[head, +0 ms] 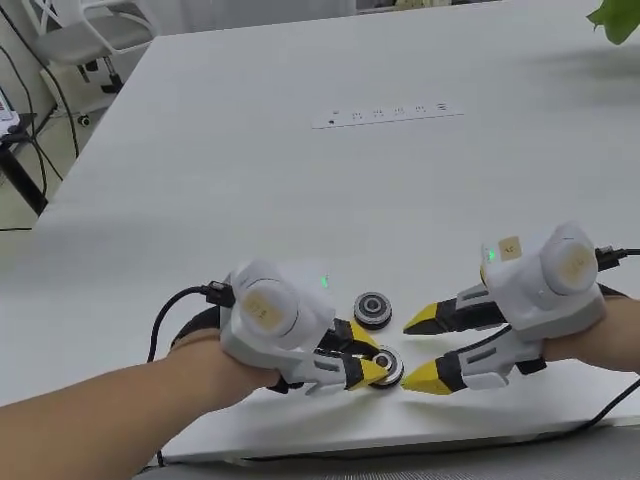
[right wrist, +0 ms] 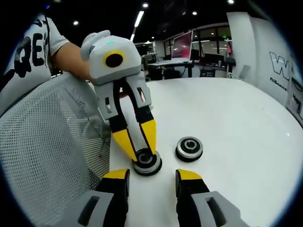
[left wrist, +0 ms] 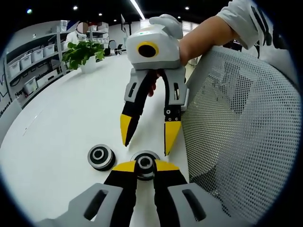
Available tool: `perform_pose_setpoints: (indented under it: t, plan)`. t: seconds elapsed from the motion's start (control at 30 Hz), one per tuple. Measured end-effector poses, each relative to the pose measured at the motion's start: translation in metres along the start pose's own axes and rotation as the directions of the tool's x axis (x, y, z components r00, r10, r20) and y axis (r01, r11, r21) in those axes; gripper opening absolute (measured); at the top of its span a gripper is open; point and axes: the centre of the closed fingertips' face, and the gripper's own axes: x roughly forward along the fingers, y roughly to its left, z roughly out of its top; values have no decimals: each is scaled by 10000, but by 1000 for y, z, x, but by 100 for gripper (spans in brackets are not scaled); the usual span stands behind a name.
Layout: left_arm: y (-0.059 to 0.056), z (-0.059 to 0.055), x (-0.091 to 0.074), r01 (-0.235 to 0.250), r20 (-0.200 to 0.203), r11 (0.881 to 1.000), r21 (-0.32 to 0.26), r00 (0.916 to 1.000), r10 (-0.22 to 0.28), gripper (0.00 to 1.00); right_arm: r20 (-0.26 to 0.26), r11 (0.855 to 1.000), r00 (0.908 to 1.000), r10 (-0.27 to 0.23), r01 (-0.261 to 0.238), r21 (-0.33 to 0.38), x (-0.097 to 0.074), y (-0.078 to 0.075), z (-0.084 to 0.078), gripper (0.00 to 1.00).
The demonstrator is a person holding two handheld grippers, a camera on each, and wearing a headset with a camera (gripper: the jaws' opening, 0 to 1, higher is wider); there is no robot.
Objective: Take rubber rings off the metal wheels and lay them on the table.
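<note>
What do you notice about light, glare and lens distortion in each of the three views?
Head view: soft, even light; the white table is nearly washed out, yet the far wheel looks sharp. Left gripper view: strong fisheye bending; ceiling lamps make glare spots; the near wheel is in focus. Right gripper view: the same bending, and a glowing monitor behind.

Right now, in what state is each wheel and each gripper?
Near wheel: flat on the table, rubber ring on, clamped.
Far wheel: flat, rubber ring on, free.
Left gripper: shut on the near wheel.
Right gripper: open, holding nothing.
</note>
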Motion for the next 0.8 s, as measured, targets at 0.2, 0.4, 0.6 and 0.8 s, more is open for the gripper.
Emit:
perform_pose_setpoints:
  t: [0.2, 0.4, 0.6, 0.8]
  plan:
    - [0, 0, 0, -68, -9, 10000, -26, 10000, 68, 8, -96, 10000, 10000, 12, -13, -58, 7, 4, -1, 34]
    - [0, 0, 0, -102, -12, 9999, -36, 9999, 102, 8, 57, 9999, 10000, 10, -11, 129, 12, 5, 2, 32]
    - [1, 0, 0, -132, 6, 9999, -63, 9999, 132, 8, 18, 10000, 10000, 66, -66, 18, 16, 9, 1, 31]
    - [1, 0, 1, -167, 16, 9998, -77, 9999, 167, 8, 145, 10000, 9999, -65, 64, 38, 16, 5, 4, 26]
